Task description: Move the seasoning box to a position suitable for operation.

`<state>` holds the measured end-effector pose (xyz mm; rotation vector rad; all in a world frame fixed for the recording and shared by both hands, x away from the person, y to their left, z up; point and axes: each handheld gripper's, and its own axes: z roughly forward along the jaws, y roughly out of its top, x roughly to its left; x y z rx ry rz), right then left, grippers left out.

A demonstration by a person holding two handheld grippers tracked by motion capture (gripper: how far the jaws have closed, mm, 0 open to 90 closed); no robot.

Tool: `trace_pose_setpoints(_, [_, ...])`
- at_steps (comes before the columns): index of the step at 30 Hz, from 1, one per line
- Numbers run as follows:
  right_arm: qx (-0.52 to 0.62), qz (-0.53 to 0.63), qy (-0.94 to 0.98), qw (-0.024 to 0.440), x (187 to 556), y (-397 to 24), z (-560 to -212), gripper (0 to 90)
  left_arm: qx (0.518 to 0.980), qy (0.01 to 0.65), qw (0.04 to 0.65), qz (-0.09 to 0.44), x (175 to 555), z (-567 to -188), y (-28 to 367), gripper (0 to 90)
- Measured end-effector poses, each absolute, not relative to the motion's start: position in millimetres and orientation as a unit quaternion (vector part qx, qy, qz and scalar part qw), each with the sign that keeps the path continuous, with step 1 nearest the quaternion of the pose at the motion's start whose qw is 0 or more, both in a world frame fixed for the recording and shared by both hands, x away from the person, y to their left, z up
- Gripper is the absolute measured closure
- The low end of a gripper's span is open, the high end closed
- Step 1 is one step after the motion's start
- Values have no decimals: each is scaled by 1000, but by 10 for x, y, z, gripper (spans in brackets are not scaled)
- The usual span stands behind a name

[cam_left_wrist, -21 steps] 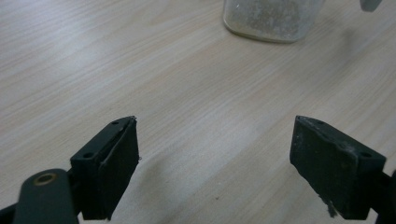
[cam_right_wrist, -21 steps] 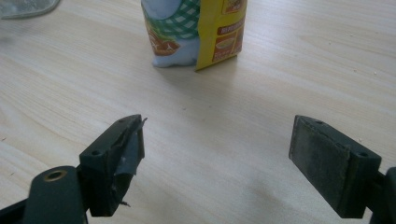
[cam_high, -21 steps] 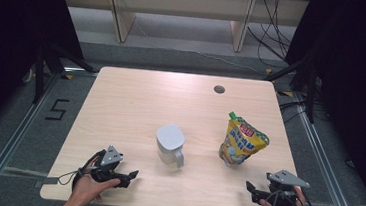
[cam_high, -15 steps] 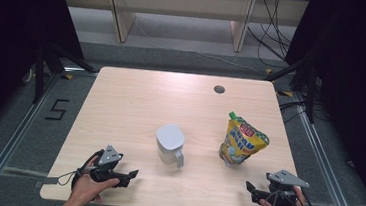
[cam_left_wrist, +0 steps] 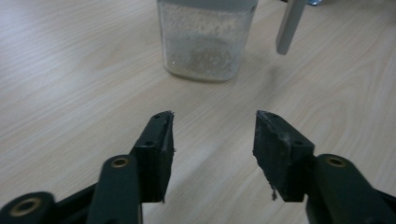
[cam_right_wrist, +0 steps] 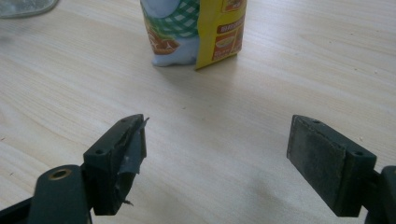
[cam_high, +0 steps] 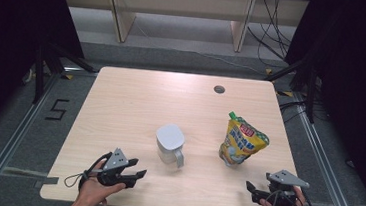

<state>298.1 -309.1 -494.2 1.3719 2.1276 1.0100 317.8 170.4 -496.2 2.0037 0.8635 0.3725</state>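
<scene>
We see a pale wood bench on grey floor, dark curtains around, jug mid-bench, pouch beside it, left tool and right tool both spread, empty.

- Pale wood counter, bare grain over most of its top, standing on a grey floor.
- A small dark round hole sits toward the far edge, around 1 o'clock from the counter's middle.
- White-lidded pitcher stands upright near the middle, handle toward the near edge.
- Yellow pouch stands upright at about 3 o'clock from the pitcher, well apart from it.
</scene>
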Motion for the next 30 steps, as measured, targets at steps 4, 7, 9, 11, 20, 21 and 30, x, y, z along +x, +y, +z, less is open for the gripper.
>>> trace_pose_setpoints(4, [493,362,764,206,2979,-3091,-4942,208,813,327,458,148,3196,-4925,1653,580])
trace_pose_setpoints(7, [493,363,763,207,2980,-3090,-4940,209,811,323,466,143,3197,-4914,1556,613])
trace_pose_setpoints(9, [494,363,763,207,2981,-3086,-4941,210,815,311,469,135,3208,-4908,1488,660])
trace_pose_setpoints(11, [491,362,763,215,2982,-3089,-4938,210,813,310,477,123,3204,-4916,1374,685])
trace_pose_setpoints(20, [488,368,763,208,2974,-3087,-4933,210,829,282,468,119,3326,-4965,919,740])
trace_pose_setpoints(21, [488,368,764,208,2976,-3087,-4935,210,824,296,469,116,3325,-4977,880,740])
trace_pose_setpoints(30, [489,370,765,198,2972,-3070,-4931,210,822,315,461,116,3432,-5011,716,733])
